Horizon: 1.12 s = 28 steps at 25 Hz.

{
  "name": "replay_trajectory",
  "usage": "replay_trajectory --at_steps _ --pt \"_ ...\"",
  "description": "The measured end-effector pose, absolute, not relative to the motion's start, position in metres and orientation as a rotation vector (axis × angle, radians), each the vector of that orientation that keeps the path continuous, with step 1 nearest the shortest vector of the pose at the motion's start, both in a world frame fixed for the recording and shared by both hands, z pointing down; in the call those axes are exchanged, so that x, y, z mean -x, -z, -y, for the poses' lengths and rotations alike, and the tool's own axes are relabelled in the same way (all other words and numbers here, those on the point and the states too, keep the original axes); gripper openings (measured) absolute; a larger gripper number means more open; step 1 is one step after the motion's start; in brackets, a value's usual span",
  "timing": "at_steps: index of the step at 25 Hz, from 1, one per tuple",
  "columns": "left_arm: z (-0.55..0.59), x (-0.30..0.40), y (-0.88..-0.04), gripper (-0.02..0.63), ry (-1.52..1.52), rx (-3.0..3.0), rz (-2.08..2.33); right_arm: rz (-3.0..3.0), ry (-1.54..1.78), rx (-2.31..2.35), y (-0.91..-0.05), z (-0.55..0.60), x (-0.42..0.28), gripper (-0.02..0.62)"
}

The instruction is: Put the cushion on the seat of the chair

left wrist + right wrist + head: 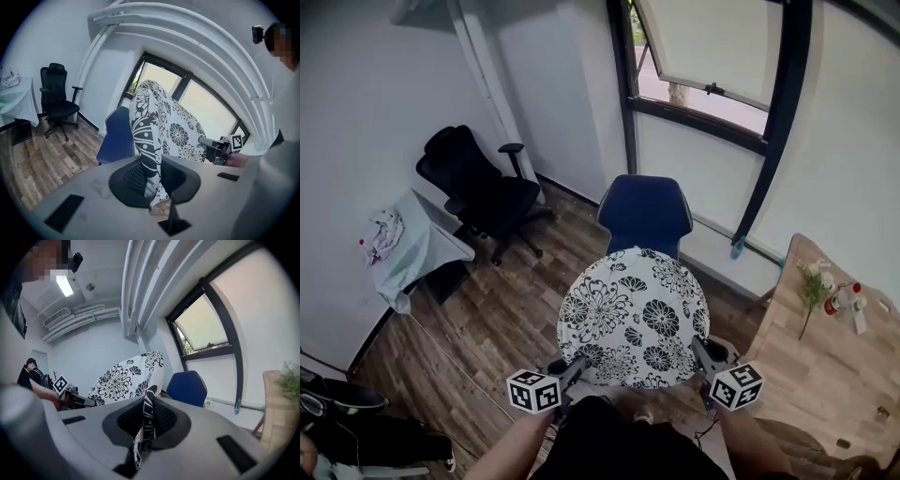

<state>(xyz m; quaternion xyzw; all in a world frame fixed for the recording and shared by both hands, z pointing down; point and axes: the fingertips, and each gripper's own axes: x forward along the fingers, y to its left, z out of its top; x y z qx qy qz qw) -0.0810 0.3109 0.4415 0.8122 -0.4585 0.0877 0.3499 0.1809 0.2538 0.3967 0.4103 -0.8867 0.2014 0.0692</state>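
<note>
1. The left gripper is clenched on the lower left edge of the round floral cushion; its own view shows a fold of the fabric pinched between the jaws.
2. The cushion hangs in the air between the two grippers, tilted up on edge. It is in front of the blue chair and not yet on the seat.
3. The right gripper is clenched on the lower right edge, again with only a thin fold of cloth in its jaws.
4. Risk: both grips hold the rim alone, so the cushion could slip out if one hand pulls ahead of the other or the fabric is tugged.
5. Risk: in the head view the cushion covers the chair's seat, so it may be set down off centre and tip off the front edge onto the wooden floor.
6. Risk: the upright cushion could catch the chair's blue back and fold, or nudge the chair away.
7. Surroundings, at the left of the frame: a small surface draped in pale cloth, then a black office chair, both well apart from the blue chair.
8. At the right, a wooden surface with a small plant stands near the right gripper, so that elbow has little room.
9. Nothing lies between the cushion and the blue chair that I can see.
</note>
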Motion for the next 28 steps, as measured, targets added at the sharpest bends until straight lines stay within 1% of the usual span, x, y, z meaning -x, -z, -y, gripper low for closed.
replay_trajectory --at_steps 4,14,20,28 --pt "-0.311 0.075 -0.447 0.034 -0.242 -2.077 1.202 2.682 -0.652 -1.230 -0.405 -0.253 -0.186 0.035" --pt "-0.270 0.068 -0.459 0.034 -0.259 -2.101 1.141 2.647 -0.668 -1.288 -0.412 -0.224 -0.189 0.035" --pt "-0.231 0.077 -0.465 0.034 -0.263 -2.118 1.097 2.610 -0.684 -1.354 -0.416 -0.195 -0.185 0.035" --pt "-0.163 0.102 -0.473 0.034 -0.263 -2.143 1.030 2.557 -0.694 -1.403 -0.418 -0.142 -0.160 0.035"
